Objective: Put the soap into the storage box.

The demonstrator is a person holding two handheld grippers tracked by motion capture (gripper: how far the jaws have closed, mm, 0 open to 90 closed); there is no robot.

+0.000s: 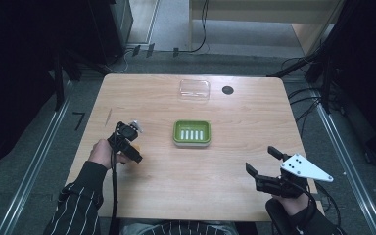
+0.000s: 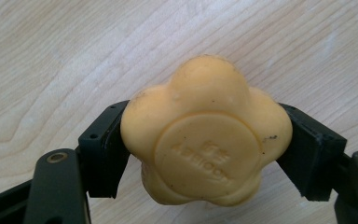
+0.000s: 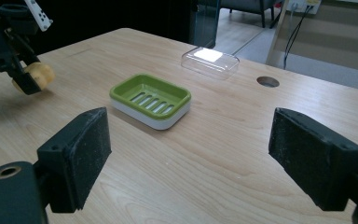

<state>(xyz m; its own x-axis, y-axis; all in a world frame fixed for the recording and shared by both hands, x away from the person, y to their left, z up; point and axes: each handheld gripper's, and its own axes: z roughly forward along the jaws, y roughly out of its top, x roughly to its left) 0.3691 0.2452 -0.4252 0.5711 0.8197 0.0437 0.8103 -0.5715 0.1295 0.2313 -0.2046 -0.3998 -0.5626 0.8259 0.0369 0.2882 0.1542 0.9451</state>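
Observation:
A yellow flower-shaped soap (image 2: 207, 133) sits between the two black jaws of my left gripper (image 2: 205, 154), which is shut on it just above the wooden table (image 1: 152, 176). In the high view that gripper (image 1: 129, 149) hangs over the table's left part, left of the green soap dish (image 1: 192, 132). The soap (image 3: 36, 74) also shows at the far left of the right gripper view, held off the wood. My right gripper (image 1: 263, 161) stands open near the front right edge, nothing between its pads (image 3: 81, 149). The green dish (image 3: 150, 99) lies ahead of it.
A clear plastic lid (image 1: 194, 90) lies at the back of the table, with a round cable hole (image 1: 227, 90) to its right. Cables run over the floor beyond the far edge. Bare wood spreads around the dish.

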